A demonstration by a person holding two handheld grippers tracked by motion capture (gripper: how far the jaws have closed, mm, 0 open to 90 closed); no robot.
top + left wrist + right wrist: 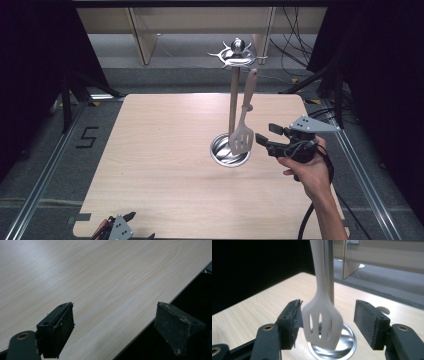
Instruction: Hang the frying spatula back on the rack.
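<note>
Slotted spatula [322,322] hangs from the metal utensil stand [232,100], its blade just ahead of the right claw [264,134], whose jaws gape wide apart, gripping nothing above the table [165,165].

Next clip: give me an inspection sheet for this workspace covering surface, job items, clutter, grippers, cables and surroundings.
Surface: light wood table, bare apart from the stand.
Job's things: slotted spatula hangs from the top ring of a metal utensil stand; its blade sits over the stand's round base.
Clutter: nothing seen.
Grippers: right gripper is open, jaws either side of the spatula blade, pads not pressing on it; left gripper is open over the table's near edge, nothing between its jaws.
Cables: black cable trails from the right gripper; more cables lie on the floor beyond the table.
Surroundings: dark curtains at the sides, rails on the floor, wooden furniture legs behind.
</note>
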